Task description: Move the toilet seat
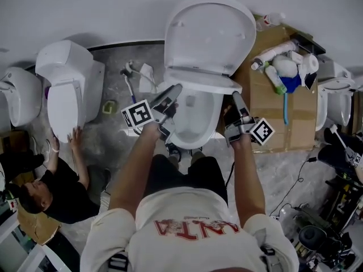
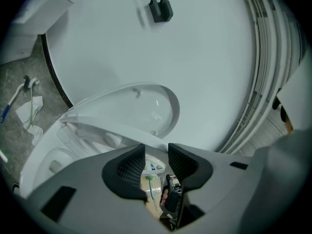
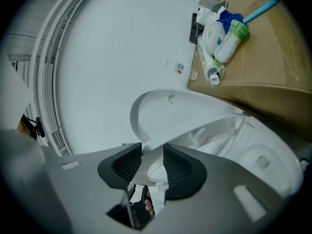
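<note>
Left claw (image 2: 156, 147): clenched on the left rim of the toilet seat (image 1: 198, 80), with a pad on either side of the white edge. The seat is off the bowl (image 1: 218, 126) and tilted part-way up, its hinged end toward the wall. The lid (image 1: 211, 30) stands upright behind it. Right claw (image 3: 152, 147): the seat's right rim runs between its pads and fills the gap, so read it as gripping too, though less surely. Step in hand, as I judge it: a two-handed lift of the seat, roughly mid-swing. Next, carry both claws up and back together along the hinge arc, keeping them level with each other so the ring does not twist. Ease the seat against the lid before you release. The cardboard (image 1: 272, 112) with bottles lies just right of the bowl, so keep your right claw clear of it.
</note>
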Tool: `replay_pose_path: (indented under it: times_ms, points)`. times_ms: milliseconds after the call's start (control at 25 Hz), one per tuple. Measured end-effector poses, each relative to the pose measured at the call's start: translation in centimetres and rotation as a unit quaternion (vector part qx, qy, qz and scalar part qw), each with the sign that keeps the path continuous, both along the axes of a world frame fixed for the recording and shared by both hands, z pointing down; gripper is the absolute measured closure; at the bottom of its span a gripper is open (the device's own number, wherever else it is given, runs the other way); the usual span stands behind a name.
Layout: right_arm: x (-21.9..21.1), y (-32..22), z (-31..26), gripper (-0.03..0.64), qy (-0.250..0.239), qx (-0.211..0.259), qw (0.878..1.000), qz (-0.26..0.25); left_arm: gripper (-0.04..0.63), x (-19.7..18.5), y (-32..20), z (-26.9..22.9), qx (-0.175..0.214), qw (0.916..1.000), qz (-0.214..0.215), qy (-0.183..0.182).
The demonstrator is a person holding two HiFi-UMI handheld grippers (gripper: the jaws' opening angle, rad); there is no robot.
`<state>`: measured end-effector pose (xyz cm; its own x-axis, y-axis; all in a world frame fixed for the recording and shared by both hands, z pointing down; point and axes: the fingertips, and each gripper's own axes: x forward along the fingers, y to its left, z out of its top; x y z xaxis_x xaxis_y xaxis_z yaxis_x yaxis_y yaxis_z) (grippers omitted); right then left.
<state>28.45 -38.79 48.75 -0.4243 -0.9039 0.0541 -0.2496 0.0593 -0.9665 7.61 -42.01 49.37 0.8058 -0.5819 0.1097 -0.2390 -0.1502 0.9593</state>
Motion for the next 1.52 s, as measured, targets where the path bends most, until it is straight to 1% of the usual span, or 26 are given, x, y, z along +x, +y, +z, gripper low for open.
replay_pose_path:
  times_ms: [120, 360, 640, 1000, 1200, 1360, 1520]
  points:
    - [0.3, -1.5, -0.3, 0.483, -0.011, 0.002, 1.000, -0.002, 0.442, 0.3, -1.6, -0.5, 0.005, 1.0000, -0.008, -0.002]
    - [1.2, -5.3, -1.0, 0.488, -0.014, 0.005, 1.000, -0.001, 0.443, 1.0, -5.4, -1.3, 0.016, 0.9997, -0.017, -0.010]
    - [2.2, -9.7, -1.3, 0.494, -0.017, -0.005, 1.000, 0.014, 0.449, 1.9, -9.6, -1.8, 0.024, 0.9990, -0.019, -0.032]
    - [3.0, -14.5, -1.2, 0.499, -0.029, -0.021, 0.999, 0.030, 0.462, 2.8, -14.4, -1.8, 0.030, 0.9979, -0.050, -0.029]
    - [3.5, -16.8, -0.9, 0.505, -0.033, -0.032, 0.998, 0.036, 0.462, 3.4, -16.7, -1.6, 0.036, 0.9963, -0.055, -0.056]
    - [3.3, -17.7, -1.5, 0.505, -0.040, -0.028, 0.998, 0.036, 0.462, 3.6, -17.7, -1.7, 0.047, 0.9940, -0.044, -0.088]
    - [3.2, -17.6, -1.5, 0.505, -0.048, -0.022, 0.998, 0.029, 0.462, 3.7, -17.5, -1.9, 0.055, 0.9932, -0.044, -0.092]
